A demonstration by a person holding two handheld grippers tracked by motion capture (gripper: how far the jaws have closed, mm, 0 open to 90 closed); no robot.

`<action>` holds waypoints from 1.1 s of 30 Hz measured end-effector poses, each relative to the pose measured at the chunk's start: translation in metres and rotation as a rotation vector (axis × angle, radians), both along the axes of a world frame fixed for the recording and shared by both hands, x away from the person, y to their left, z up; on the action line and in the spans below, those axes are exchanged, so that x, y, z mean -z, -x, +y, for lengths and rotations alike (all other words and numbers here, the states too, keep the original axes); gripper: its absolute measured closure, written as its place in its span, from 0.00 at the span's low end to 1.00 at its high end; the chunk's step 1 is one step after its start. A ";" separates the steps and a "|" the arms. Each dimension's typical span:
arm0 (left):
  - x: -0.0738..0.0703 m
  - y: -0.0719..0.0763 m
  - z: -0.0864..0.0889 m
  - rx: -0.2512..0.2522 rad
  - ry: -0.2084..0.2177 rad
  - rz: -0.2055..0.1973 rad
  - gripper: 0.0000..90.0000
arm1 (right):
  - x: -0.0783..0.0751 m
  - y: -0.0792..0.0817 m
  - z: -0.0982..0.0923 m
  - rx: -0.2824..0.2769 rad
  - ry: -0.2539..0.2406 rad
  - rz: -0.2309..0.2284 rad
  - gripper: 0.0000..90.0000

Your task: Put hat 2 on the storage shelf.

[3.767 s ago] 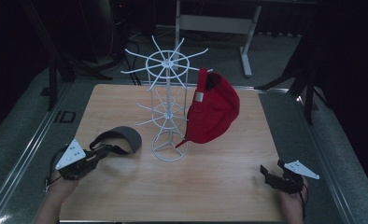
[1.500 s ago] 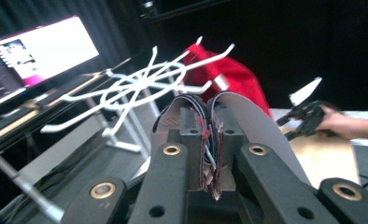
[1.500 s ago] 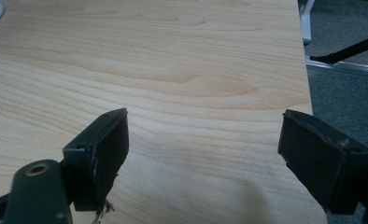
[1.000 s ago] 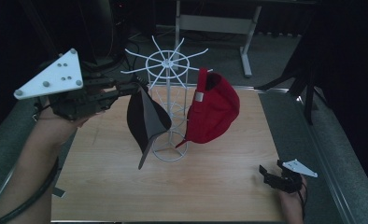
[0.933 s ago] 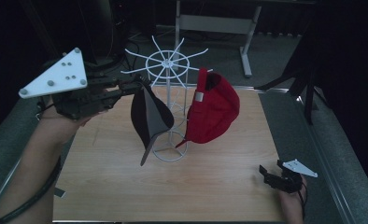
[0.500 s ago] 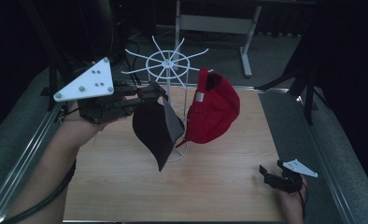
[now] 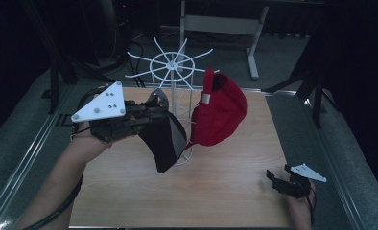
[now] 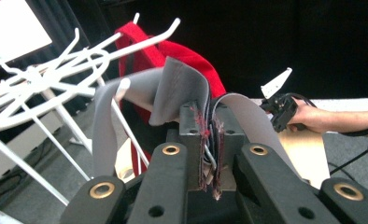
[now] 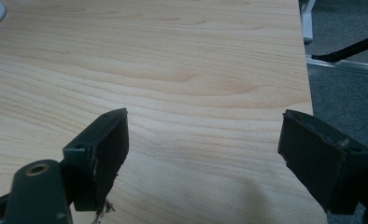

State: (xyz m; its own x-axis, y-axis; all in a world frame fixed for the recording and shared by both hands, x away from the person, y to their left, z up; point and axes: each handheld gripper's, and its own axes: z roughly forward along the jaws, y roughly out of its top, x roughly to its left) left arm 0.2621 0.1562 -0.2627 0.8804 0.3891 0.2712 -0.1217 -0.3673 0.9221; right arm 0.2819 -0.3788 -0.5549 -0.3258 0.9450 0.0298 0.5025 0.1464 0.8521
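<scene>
Hanging from the left gripper, the grey cap dangles just beside the rack, brim pointing down over the worktop. In the left gripper view the jaws are pressed together on the cap's back strap, and one white prong pokes up right at the strap loop. My guess is the strap is being hooked onto that prong. What could go wrong: the loop may miss the prong tip and the cap drop once released, or the swinging brim may nudge the red cap off its own prong next door. A hard pull could also tip the light wire rack. No containers here. The right gripper rests near the worktop's right edge, jaws spread and empty.
</scene>
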 end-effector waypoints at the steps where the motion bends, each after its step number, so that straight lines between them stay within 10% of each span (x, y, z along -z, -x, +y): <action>1: 0.001 0.000 0.001 -0.001 0.006 0.003 0.94 | 0.000 0.000 0.000 0.001 -0.001 0.000 0.18; 14: 0.007 0.012 0.011 -0.020 0.023 0.013 0.71 | 0.000 0.001 0.000 -0.004 -0.005 -0.020 0.18; 33: 0.038 0.034 0.053 -0.072 0.050 0.050 0.66 | 0.000 0.001 0.001 -0.010 0.001 -0.016 0.18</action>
